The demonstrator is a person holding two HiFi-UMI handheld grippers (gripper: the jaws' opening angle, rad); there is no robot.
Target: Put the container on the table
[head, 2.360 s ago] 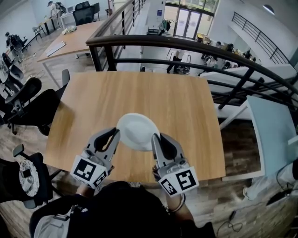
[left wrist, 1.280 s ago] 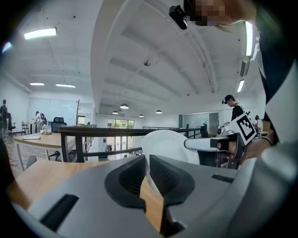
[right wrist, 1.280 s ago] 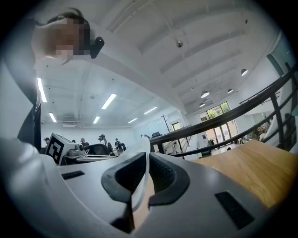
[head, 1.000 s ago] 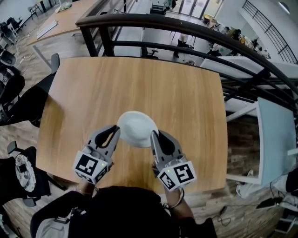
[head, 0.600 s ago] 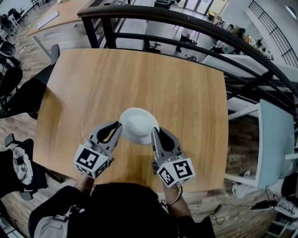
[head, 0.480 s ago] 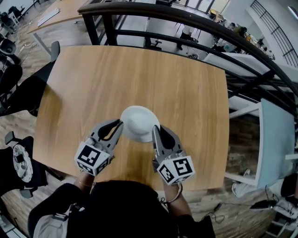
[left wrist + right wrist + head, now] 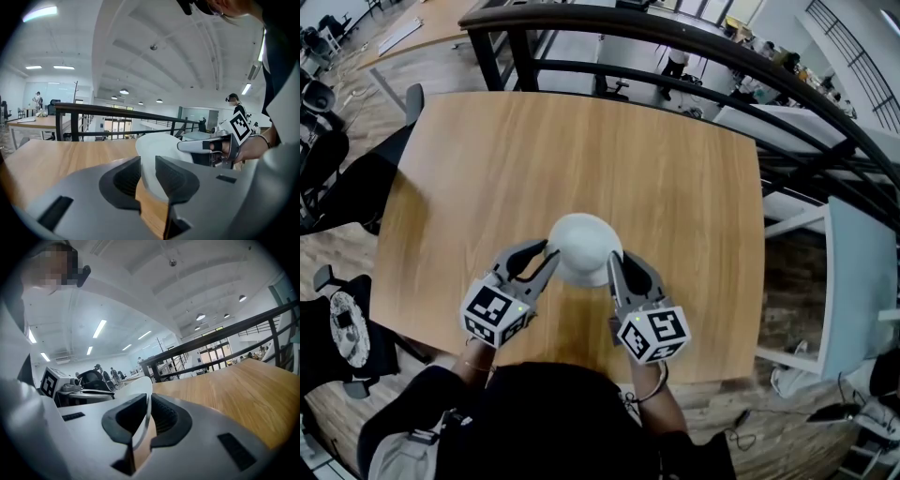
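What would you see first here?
A white container at the near side of a big wooden table. The right claw pinches its rim, while the left claw is opening with the opposite rim between its jaws. Behind the table runs a black railing.

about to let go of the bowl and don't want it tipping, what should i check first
1. Bowl over the table, inside its edges: ok
2. Bowl base resting flat on the wood: cannot tell
3. Left tool releasing: ok, jaws opening, rim between them
4. Right tool released: not ok, shut on the rim
5. Other things crowding the bowl: ok, none seen
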